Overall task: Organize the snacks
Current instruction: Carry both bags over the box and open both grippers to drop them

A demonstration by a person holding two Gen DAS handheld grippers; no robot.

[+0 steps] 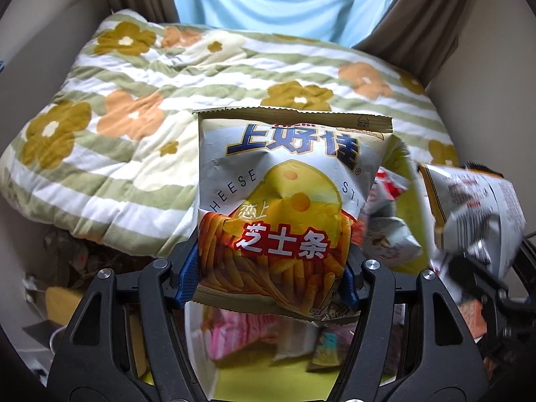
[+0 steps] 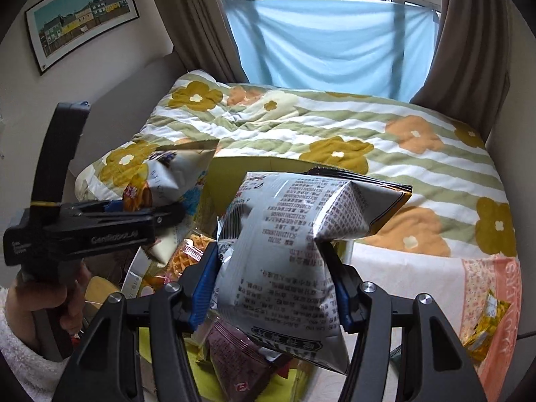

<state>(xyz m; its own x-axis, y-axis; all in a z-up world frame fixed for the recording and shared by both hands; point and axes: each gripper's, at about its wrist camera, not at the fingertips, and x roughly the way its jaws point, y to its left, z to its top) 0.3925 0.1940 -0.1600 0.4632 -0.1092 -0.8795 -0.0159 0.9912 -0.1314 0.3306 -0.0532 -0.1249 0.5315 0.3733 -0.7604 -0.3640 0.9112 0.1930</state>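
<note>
My left gripper (image 1: 269, 268) is shut on a cheese-stick snack bag (image 1: 281, 201), white and yellow with Chinese lettering, held upright above a yellow-green box of snacks (image 1: 268, 378). The left gripper also shows in the right wrist view (image 2: 167, 214), holding the same bag (image 2: 174, 174). My right gripper (image 2: 271, 288) is shut on a silver snack bag (image 2: 294, 234), its printed back facing me, held above the same box (image 2: 214, 385). That silver bag shows blurred at the right of the left wrist view (image 1: 475, 207).
A floral quilt (image 1: 134, 117) covers the bed behind the box. Several snack packets (image 1: 254, 335) lie in the box. A small yellow packet (image 2: 485, 321) lies on a pink cloth (image 2: 469, 288) at right. Brown curtains (image 2: 201, 33) and a blue sheet (image 2: 328, 40) stand behind.
</note>
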